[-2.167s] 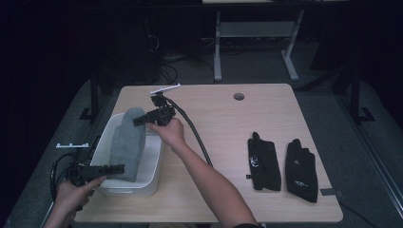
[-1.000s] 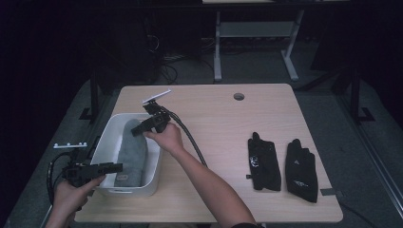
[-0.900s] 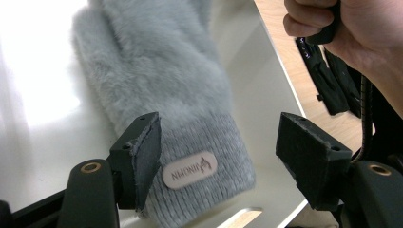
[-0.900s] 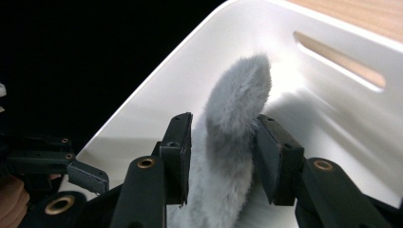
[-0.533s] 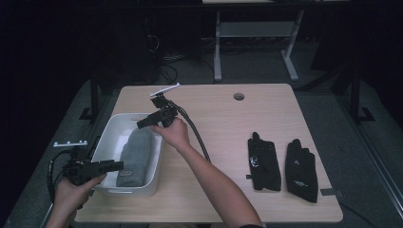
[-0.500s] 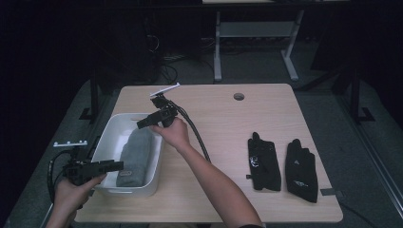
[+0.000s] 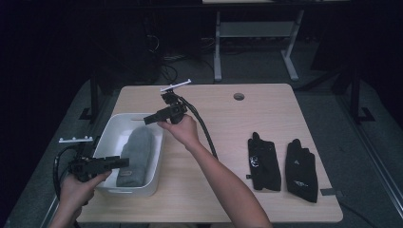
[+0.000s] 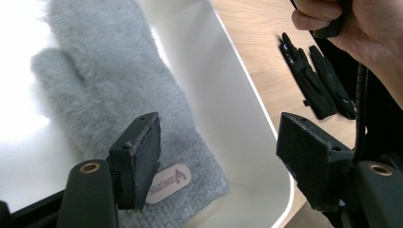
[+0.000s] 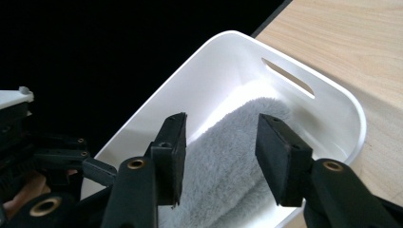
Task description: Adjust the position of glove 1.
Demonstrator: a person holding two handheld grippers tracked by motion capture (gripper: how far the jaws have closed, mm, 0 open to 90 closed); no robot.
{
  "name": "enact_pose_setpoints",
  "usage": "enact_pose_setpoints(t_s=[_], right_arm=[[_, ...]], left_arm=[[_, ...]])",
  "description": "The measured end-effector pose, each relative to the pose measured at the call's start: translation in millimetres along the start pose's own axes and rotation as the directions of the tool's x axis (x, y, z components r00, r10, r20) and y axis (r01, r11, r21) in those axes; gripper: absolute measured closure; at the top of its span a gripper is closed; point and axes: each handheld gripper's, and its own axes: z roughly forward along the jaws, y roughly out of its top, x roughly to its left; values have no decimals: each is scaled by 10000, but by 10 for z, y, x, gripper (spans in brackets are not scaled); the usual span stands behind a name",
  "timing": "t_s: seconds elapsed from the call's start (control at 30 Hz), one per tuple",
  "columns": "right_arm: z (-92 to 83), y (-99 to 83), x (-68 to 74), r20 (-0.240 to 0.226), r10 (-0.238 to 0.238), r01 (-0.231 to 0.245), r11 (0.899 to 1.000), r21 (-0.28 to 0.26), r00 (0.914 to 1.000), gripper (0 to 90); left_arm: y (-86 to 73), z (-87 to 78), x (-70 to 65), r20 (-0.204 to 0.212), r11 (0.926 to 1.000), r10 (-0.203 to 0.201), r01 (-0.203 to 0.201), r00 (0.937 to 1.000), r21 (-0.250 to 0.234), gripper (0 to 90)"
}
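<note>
A grey fluffy mitten (image 7: 135,156) lies flat inside the white bin (image 7: 154,164) at the table's left. My right gripper (image 7: 148,119) hovers above the bin's far right corner. Its jaws have just been opening and nothing is between them. In the right gripper view, that gripper (image 9: 221,142) looks down on the mitten (image 9: 228,166) and the bin's rim (image 9: 354,111). My left gripper (image 7: 122,162) stands open at the bin's near left corner. In the left gripper view, the left gripper (image 8: 221,156) has the mitten's cuff (image 8: 142,123) beneath its jaws, untouched.
Two black gloves (image 7: 263,162) (image 7: 301,169) lie side by side on the right of the wooden table (image 7: 228,128). A round cable hole (image 7: 239,96) sits near the far edge. A cable trails from the right gripper along the forearm.
The mitten, first held up over the bin by the right gripper, now lies in the bin. The right gripper let go, rose and drew back to the right. The left hand stayed put.
</note>
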Motion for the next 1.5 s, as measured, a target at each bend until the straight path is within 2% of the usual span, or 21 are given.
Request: enact_pose_setpoints(t_s=[0.13, 0.53, 0.77, 1.23, 1.5], right_arm=[[-64, -5, -14, -104, 88, -89, 9999, -91, 9999, 516], [-279, -50, -94, -192, 160, -166, 9995, -274, 9997, 476], [-444, -82, -138, -174, 173, -182, 9985, -517, 9997, 472], [-678, -180, -250, -123, 210, -217, 9980, -592, 9997, 457], [-864, -242, -309, -137, 228, -239, 9961, -844, 9996, 448]], left_arm=[[29, 26, -38, 244, 10000, -22, 24, 9997, -56, 313], [123, 131, -198, 624, 9998, 185, -183, 9979, -35, 307], [173, 226, -287, 669, 9988, 478, -483, 9966, 52, 303], [244, 378, -477, 852, 9971, 724, -740, 9937, 163, 299], [277, 483, -603, 921, 9947, 949, -982, 9912, 312, 297]])
